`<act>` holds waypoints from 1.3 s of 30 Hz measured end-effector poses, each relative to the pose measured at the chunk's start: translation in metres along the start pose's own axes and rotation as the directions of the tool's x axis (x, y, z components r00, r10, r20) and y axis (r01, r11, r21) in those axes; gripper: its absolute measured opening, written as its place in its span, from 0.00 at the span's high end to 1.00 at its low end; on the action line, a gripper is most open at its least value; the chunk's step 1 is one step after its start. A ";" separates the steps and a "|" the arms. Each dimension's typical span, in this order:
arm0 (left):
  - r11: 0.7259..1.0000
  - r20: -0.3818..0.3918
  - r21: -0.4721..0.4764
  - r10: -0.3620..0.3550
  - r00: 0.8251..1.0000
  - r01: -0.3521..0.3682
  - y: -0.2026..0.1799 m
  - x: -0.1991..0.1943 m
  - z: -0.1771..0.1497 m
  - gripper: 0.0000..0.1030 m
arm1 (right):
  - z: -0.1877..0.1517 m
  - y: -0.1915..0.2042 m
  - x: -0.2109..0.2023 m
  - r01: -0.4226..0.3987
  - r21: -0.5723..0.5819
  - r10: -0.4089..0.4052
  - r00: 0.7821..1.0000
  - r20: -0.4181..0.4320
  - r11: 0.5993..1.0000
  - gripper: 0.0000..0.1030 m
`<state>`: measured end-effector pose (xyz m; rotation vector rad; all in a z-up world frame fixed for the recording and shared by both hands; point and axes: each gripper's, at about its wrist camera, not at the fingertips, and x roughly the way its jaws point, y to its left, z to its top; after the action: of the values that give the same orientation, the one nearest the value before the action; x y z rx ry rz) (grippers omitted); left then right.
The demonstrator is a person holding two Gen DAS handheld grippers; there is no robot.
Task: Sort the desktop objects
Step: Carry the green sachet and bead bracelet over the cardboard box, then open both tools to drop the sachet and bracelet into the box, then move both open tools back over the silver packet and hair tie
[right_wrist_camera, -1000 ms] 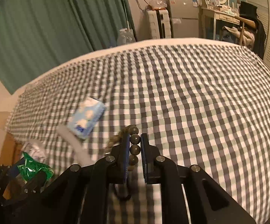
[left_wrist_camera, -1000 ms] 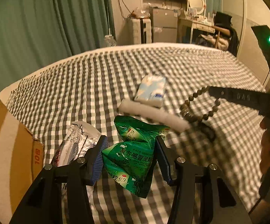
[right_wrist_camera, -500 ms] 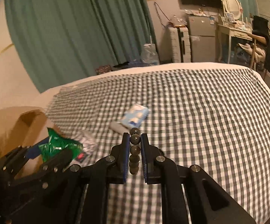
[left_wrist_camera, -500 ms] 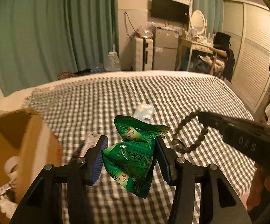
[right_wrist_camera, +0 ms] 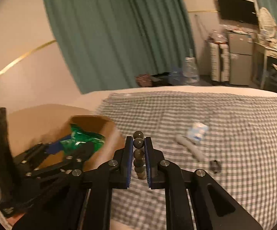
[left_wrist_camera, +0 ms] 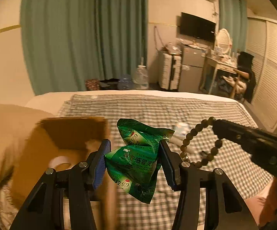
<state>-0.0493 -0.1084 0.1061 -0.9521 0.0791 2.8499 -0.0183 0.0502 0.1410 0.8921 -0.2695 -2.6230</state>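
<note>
The left tool [left_wrist_camera: 134, 161] grips crinkled green foil sachets [left_wrist_camera: 138, 159] beside an open brown cardboard box [left_wrist_camera: 69, 134]; the right tool [right_wrist_camera: 138, 157] clamps a dark round-bead bracelet [right_wrist_camera: 138, 153].

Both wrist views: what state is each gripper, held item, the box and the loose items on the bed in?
Left gripper: shut on green sachets.
Green sachets: held aloft beside the box.
Right gripper: shut on bead bracelet.
Bead bracelet: hanging from the gripper.
Cardboard box: open.
Tissue pack: lying on bed.
White tube: lying beside tissue pack.
</note>
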 end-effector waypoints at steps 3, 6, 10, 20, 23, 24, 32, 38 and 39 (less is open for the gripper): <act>0.999 0.008 -0.029 0.033 0.999 -0.032 0.031 -0.009 -0.004 0.49 | 0.001 0.036 0.011 -0.038 -0.053 0.038 0.999 -0.017 0.998 0.89; 0.996 0.008 -0.042 0.075 0.997 -0.075 0.063 -0.012 -0.013 0.49 | -0.004 0.069 0.029 -0.111 -0.073 0.107 0.992 -0.061 0.991 0.89; 0.990 -0.021 -0.062 0.123 0.992 -0.124 0.097 -0.010 -0.034 0.49 | -0.007 0.108 0.057 -0.149 -0.127 0.135 0.985 -0.108 0.981 0.89; 0.977 -0.110 -0.148 0.137 0.984 -0.153 0.150 0.012 -0.083 0.41 | -0.024 0.147 0.126 -0.180 -0.124 0.149 0.964 -0.222 0.976 0.89; 0.976 -0.127 -0.145 0.142 0.982 -0.160 0.155 0.015 -0.088 0.18 | -0.028 0.146 0.130 -0.157 -0.126 0.126 0.966 -0.226 0.980 0.74; 0.977 -0.128 -0.137 0.147 0.981 -0.165 0.155 0.015 -0.089 0.15 | -0.026 0.141 0.126 -0.155 -0.119 0.127 0.968 -0.217 0.981 0.66; 0.980 -0.108 -0.129 0.138 0.985 -0.151 0.122 0.003 -0.082 0.02 | -0.011 0.087 0.082 -0.017 -0.135 0.005 0.996 -0.091 0.991 0.56; 0.996 -0.033 -0.066 0.055 0.998 -0.057 0.049 -0.006 -0.067 0.01 | -0.011 0.008 0.047 0.152 -0.085 -0.156 0.987 -0.044 0.985 0.56; 0.998 -0.025 -0.050 0.044 0.999 -0.045 0.038 -0.005 -0.066 0.01 | -0.012 -0.002 0.042 0.186 -0.090 -0.190 0.981 -0.038 0.978 0.56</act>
<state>-0.0115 -0.1525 0.0568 -1.0061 0.0309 2.8950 -0.0425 0.0353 0.1082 0.9913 -0.0614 -2.7579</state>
